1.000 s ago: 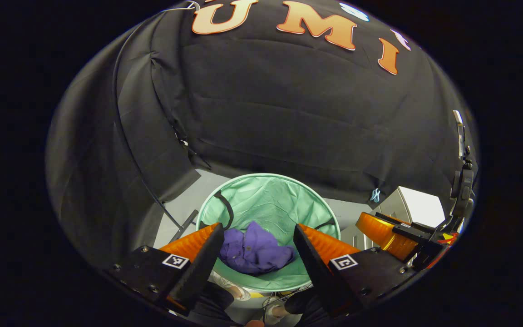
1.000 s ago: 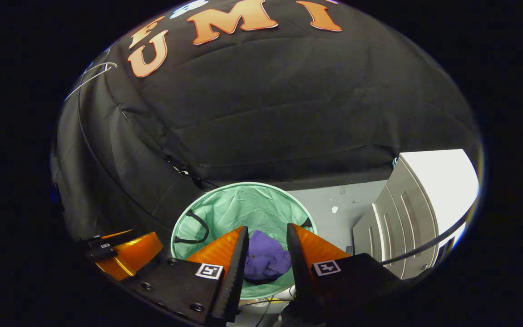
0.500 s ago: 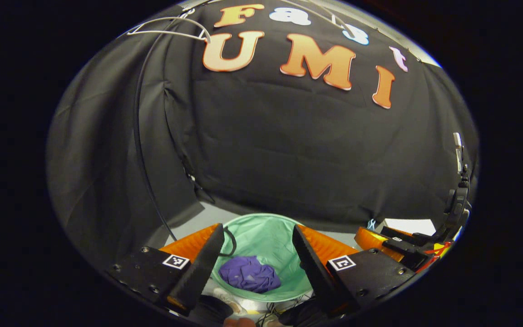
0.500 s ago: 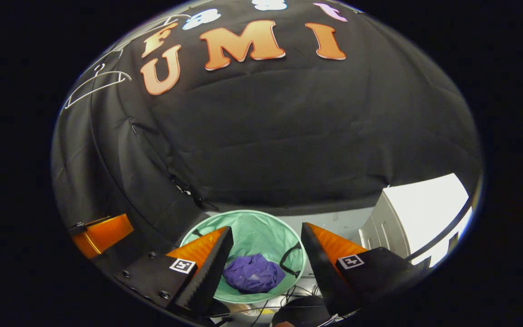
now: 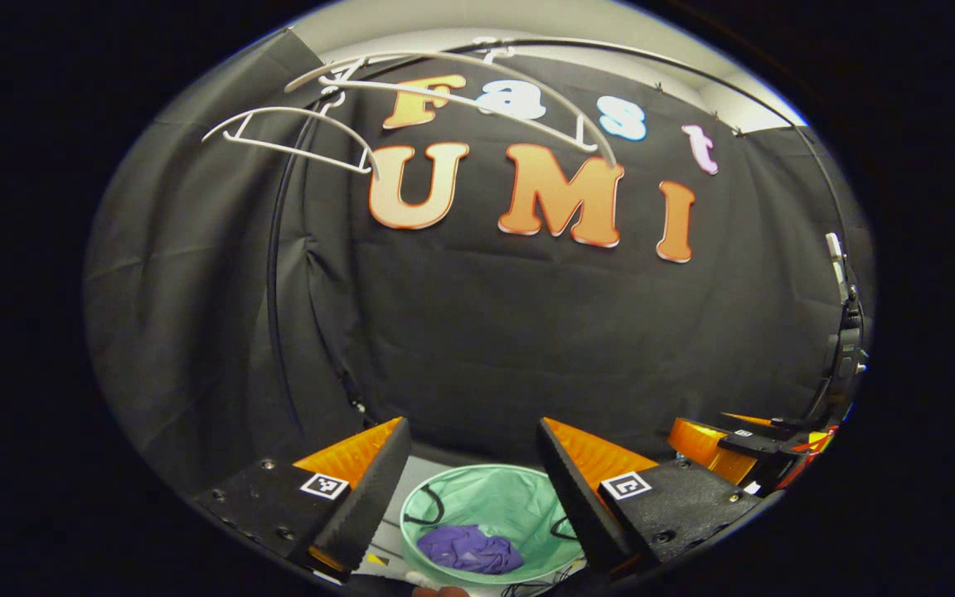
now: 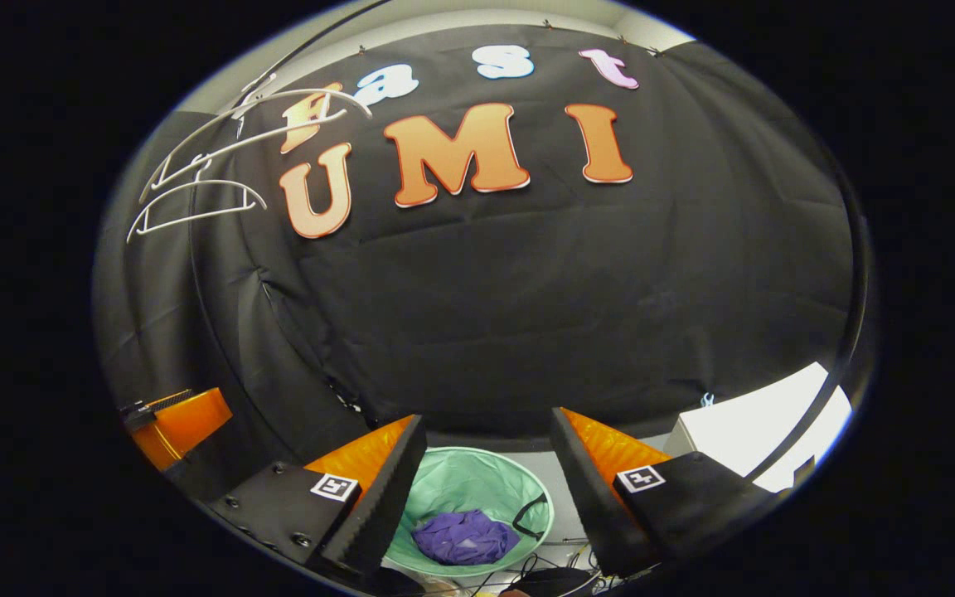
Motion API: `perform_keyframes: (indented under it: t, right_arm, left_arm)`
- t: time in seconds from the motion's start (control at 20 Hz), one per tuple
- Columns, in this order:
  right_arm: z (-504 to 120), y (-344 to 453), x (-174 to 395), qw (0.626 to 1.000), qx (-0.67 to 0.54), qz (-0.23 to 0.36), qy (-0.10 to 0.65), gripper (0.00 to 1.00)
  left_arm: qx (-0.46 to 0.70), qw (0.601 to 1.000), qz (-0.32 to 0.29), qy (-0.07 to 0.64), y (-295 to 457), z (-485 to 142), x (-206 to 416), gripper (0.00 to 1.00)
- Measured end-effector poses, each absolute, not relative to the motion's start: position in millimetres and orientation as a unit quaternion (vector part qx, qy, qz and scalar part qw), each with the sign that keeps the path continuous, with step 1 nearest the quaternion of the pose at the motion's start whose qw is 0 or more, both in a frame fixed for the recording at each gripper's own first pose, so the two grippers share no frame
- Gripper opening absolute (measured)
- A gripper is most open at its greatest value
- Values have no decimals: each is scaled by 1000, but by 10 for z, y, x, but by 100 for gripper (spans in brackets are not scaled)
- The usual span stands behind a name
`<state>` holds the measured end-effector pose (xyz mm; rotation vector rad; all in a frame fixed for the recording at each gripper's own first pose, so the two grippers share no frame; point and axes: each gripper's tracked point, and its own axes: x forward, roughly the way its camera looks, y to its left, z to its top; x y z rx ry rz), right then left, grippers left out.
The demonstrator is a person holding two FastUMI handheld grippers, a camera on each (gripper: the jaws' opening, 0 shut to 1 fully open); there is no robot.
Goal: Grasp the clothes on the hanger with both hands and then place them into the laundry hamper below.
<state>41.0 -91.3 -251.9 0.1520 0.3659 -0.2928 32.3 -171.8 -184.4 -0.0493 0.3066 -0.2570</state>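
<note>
A crumpled purple garment point(image 5: 469, 549) point(image 6: 465, 537) lies at the bottom of the mint-green round hamper point(image 5: 494, 502) point(image 6: 461, 489) on the floor. My left gripper point(image 5: 469, 464) is open, high above the hamper, with nothing between its fingers. My right gripper point(image 6: 486, 456) is open too, with an empty gap. White bare hangers point(image 5: 295, 141) point(image 6: 196, 195) hang from a rail at the upper left. The right gripper's orange finger point(image 5: 697, 439) shows at the lower right of the left gripper view. The left gripper's orange finger point(image 6: 183, 419) shows at the lower left of the right gripper view.
A black cloth wall stands behind the hamper. A black cable point(image 5: 274, 290) runs down the wall at the left. A white door or cabinet point(image 6: 763, 431) stands at the right. Cables lie on the grey floor point(image 6: 564, 497) by the hamper.
Both grippers have risen and tilted up, so the hamper and purple garment slid down and shrank in both views. The hangers came into sight. The right gripper's fingers opened wider.
</note>
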Motion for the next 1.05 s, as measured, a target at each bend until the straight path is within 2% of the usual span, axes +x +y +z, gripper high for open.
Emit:
perform_keyframes:
  t: [0.1,0.15,0.2,0.35,0.45,0.5,0.55,0.7,0.75,1.0,1.05]
  right_arm:
    - [-2406,-927,313,972,77,-147,167,98]
    - [-2355,-932,294,973,79,-147,160,100]
    - [-2312,-930,284,974,79,-147,155,98]
    - [-2219,-993,296,975,76,-153,141,98]
    - [-2219,-1028,257,974,77,-160,141,98]
    - [-2217,-1030,247,974,80,-161,139,98]
    - [-2222,-1027,255,974,82,-161,138,98]
    - [-2196,-1062,265,974,81,-165,135,98]
    - [-2188,-1065,257,974,80,-166,133,98]
    - [-2166,-1054,253,975,70,-166,132,98]
    - [-2174,-1055,252,975,69,-165,133,89]
  left_arm:
    - [-22,981,-130,142,-1702,-1799,275,93]
    - [-18,982,-130,137,-1704,-1767,270,96]
    - [-16,983,-128,134,-1721,-1743,271,93]
    - [-23,983,-132,126,-1779,-1651,267,96]
    - [-24,982,-134,130,-1755,-1664,250,99]
    - [-24,982,-133,130,-1764,-1662,261,93]
    - [-24,982,-133,129,-1771,-1648,270,96]
    - [-13,985,-124,121,-1759,-1630,280,96]
    - [-12,986,-122,115,-1764,-1606,281,93]
    - [-16,985,-127,119,-1764,-1616,270,96]
    - [-17,984,-128,123,-1767,-1634,278,96]
